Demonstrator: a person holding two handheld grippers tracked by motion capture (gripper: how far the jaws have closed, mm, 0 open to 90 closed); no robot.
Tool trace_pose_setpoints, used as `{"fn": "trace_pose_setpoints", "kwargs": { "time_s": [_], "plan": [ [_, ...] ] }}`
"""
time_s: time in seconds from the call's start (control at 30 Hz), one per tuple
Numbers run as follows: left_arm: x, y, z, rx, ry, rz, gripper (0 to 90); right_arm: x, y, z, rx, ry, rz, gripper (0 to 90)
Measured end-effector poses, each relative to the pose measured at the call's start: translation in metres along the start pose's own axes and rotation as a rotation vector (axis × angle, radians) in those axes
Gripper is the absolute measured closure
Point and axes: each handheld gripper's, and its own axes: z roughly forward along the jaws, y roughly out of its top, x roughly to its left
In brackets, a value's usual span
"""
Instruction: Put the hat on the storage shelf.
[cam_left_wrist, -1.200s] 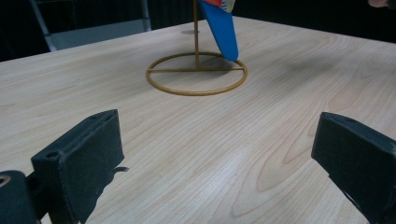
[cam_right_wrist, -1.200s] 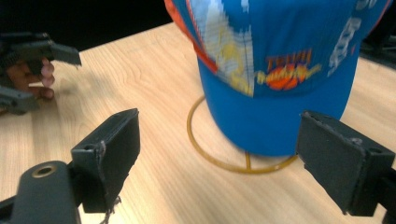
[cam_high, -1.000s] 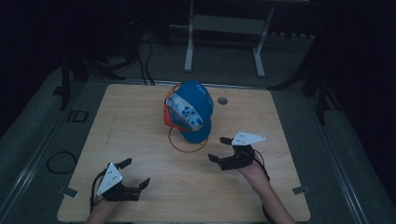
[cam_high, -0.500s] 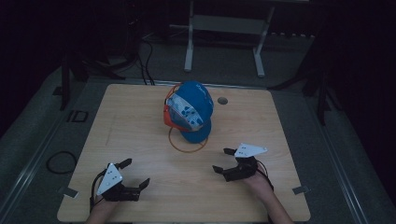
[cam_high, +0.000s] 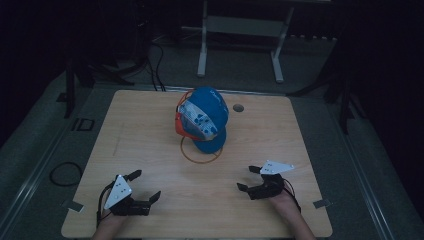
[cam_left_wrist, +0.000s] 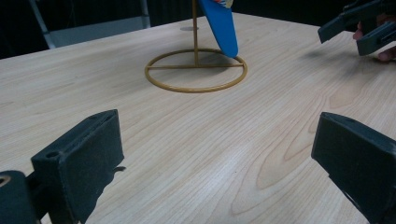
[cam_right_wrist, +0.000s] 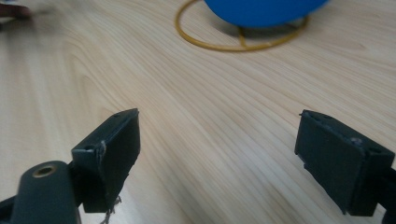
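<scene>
Caps (cam_high: 202, 120) sat stacked on a thin gold wire stand (cam_high: 200, 151) near the middle of the wooden table (cam_high: 140, 125), a little toward its far edge. The top cap was blue, a white panel with blue marks faced the left side, and an orange edge showed at the stack's left. The stand's ring base lay flat on the wood, with the lowest blue brim hanging over it (in the left gripper view that brim (cam_left_wrist: 219, 25) came down just inside the ring (cam_left_wrist: 196, 70), beside the upright rod).

Both grippers were low over the near part of the table, well apart from each other and from the stand. The left gripper (cam_high: 142, 187) was at the near left corner, its jaws spread wide with nothing between them; its own view showed bare wood between the two black pads (cam_left_wrist: 81, 158). The right gripper (cam_high: 250, 179) was at the near right, pointing left toward the table's middle, jaws likewise wide apart and empty, with only wood grain between its pads (cam_right_wrist: 114, 149). In the right gripper view the blue cap (cam_right_wrist: 261, 11) and the gold ring (cam_right_wrist: 233, 37) were ahead of the jaws. The right gripper also appeared at the upper right of the left gripper view (cam_left_wrist: 359, 28), held by a hand.

A small round grommet (cam_high: 238, 107) was set in the table just right of the caps.
</scene>
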Motion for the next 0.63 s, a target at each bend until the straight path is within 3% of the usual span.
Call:
{"fn": "trace_pose_setpoints", "kwargs": {
  "time_s": [0.2, 0.63],
  "plan": [
    [0.001, 0.0, -0.001, -0.005, 0.001, -0.002, 2.5, -0.009, -0.008, -0.004, 0.017, -0.052, -0.01, 14.1],
    [0.002, 0.001, -0.003, -0.011, 0.006, -0.004, 2.4, -0.023, -0.015, -0.013, 0.013, -0.077, 0.014, 14.2]
  ]
}}
